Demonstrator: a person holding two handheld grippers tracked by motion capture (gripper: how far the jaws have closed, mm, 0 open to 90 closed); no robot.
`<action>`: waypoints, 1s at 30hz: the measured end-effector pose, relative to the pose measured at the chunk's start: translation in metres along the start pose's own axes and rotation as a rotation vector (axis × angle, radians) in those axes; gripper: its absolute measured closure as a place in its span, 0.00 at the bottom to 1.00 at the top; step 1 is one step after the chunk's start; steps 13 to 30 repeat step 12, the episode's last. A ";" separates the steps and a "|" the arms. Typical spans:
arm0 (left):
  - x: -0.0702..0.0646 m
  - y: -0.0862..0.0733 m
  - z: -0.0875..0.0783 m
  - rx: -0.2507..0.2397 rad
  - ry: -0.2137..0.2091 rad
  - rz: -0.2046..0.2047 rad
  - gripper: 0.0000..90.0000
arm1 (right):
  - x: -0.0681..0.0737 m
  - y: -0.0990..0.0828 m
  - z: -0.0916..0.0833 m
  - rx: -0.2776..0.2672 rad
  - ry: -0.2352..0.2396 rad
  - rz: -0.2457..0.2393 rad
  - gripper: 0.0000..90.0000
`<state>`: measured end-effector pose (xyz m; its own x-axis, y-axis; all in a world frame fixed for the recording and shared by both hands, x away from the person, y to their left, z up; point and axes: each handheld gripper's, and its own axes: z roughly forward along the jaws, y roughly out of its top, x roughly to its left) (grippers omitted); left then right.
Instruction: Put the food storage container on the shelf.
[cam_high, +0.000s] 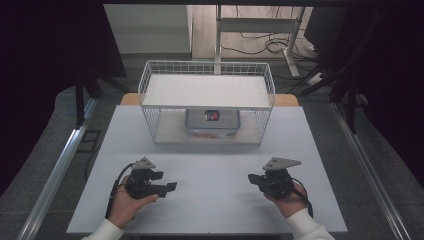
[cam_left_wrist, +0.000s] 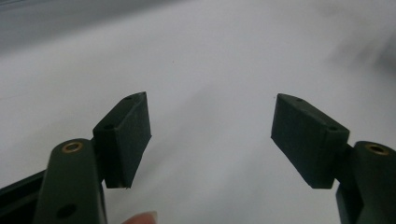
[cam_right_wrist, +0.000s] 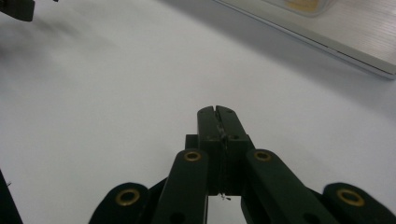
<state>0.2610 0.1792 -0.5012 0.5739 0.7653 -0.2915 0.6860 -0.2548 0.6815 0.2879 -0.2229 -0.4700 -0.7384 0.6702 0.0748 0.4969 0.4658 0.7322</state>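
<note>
Matte black left gripper spread, right gripper closed, smooth white table

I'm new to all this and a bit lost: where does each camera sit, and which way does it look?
High view: above the person's side, looking forward and down at the table, wire rack, both hands, left gripper and right gripper.
Left gripper view: rides the left gripper, looking along its open jaws at the table; a fingertip shows.
Right gripper view: rides the right gripper, jaws shut, toward the rack's base.
All share the white table.

High view looks down over the table, gripper views skim its white top close-up
</note>
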 end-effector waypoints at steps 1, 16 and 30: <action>0.000 0.000 0.000 0.000 -0.001 0.001 0.31 | -0.001 0.000 0.001 -0.006 -0.001 0.002 0.93; 0.003 0.001 0.001 0.001 -0.009 0.000 0.31 | -0.009 -0.002 0.004 -0.048 -0.093 0.032 0.28; 0.003 0.001 0.001 0.001 -0.009 0.000 0.31 | -0.009 -0.002 0.004 -0.048 -0.093 0.032 0.28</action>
